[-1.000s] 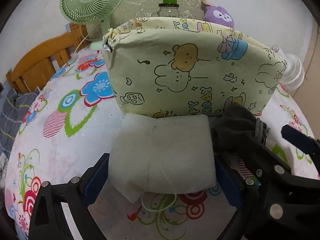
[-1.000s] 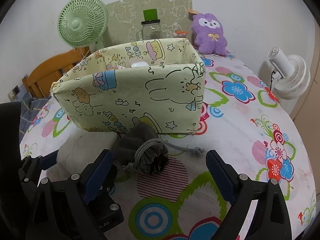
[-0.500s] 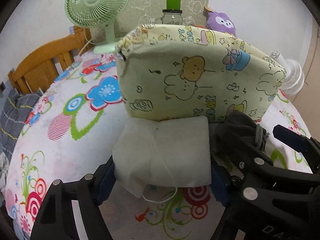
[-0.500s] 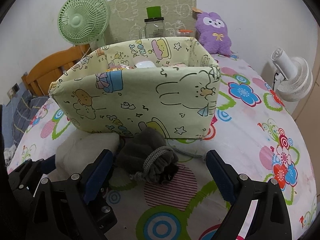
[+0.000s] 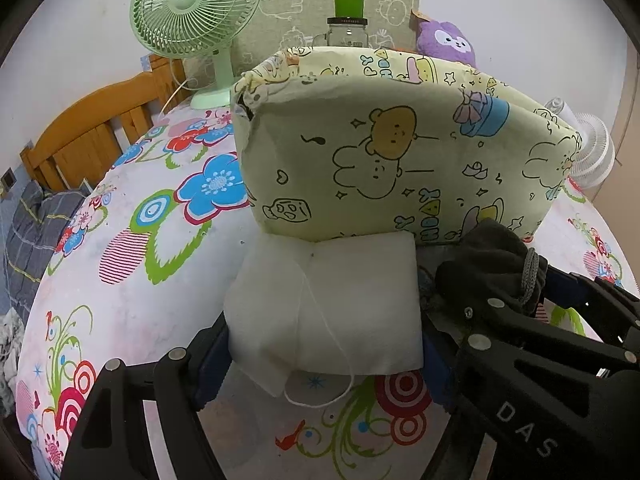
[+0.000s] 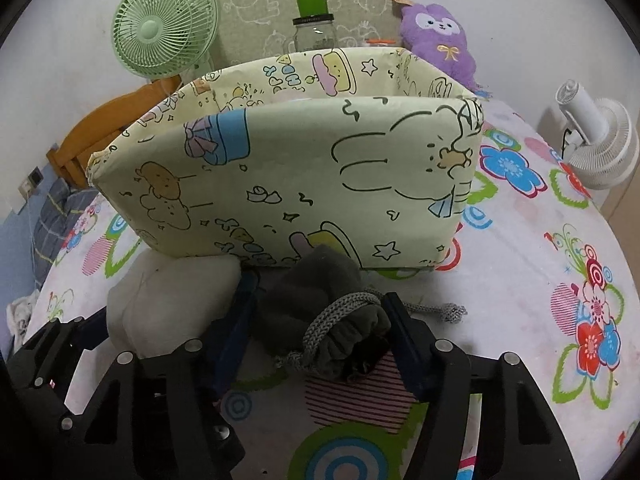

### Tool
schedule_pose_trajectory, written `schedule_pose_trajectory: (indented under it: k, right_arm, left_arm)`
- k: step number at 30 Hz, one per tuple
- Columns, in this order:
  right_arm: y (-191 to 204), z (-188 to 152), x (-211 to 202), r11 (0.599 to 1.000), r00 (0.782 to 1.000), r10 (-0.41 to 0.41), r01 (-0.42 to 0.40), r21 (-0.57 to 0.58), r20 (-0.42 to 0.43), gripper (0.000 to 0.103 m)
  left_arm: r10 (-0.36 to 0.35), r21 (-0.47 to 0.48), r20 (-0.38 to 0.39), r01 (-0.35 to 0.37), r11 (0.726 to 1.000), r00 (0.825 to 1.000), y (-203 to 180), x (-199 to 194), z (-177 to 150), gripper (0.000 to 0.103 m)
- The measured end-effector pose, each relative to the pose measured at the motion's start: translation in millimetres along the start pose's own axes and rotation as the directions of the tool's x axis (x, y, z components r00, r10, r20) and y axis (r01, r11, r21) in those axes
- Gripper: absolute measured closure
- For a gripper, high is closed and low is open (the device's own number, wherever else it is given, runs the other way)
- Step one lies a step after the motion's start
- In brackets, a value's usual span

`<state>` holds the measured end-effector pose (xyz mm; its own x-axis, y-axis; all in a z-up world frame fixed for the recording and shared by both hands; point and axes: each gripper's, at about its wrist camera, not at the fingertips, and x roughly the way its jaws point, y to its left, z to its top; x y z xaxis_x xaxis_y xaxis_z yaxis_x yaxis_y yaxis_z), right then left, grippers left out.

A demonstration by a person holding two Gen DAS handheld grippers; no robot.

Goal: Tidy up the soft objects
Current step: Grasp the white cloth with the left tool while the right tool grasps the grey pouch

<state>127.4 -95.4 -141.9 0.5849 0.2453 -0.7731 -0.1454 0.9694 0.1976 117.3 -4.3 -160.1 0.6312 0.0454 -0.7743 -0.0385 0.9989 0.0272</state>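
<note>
A white soft pouch (image 5: 332, 300) with a thin string lies on the flowered cloth against the front of a pale yellow cartoon-print fabric box (image 5: 400, 160). My left gripper (image 5: 324, 332) is shut on it, blue pads pressing both its sides. Right beside it lies a grey drawstring pouch (image 6: 316, 292), also touching the box (image 6: 300, 184). My right gripper (image 6: 320, 312) is closing, and its pads touch the grey pouch on either side. The two grippers stand side by side, nearly touching. The box's inside is mostly hidden from here.
Behind the box stand a green fan (image 6: 164, 24), a glass jar with a green lid (image 6: 314, 28) and a purple plush toy (image 6: 438, 36). A white fan (image 6: 596, 140) stands at the right edge. A wooden frame (image 5: 88, 132) and dark checked cloth lie to the left.
My left jaws closed onto the white pouch. My right gripper moved forward and down, and its jaws closed in around the grey pouch.
</note>
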Motion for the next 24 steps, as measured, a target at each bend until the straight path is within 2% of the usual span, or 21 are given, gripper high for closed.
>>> schedule_pose_trajectory:
  k: [7,24]
  right_arm:
    - [-6,-2,-5,1.000,1.000,-0.012,0.011,0.017,0.006,0.044]
    - [-18,-6,-46,0.998,0.996,-0.042,0.038,0.044,0.078,0.044]
  left_arm:
    - [0.001,0.012,0.006,-0.001,1.000,1.000,-7,-3,0,0.022]
    - [-0.033,0.055,0.081,0.029,0.998,0.996,-26,-36,4,0.023]
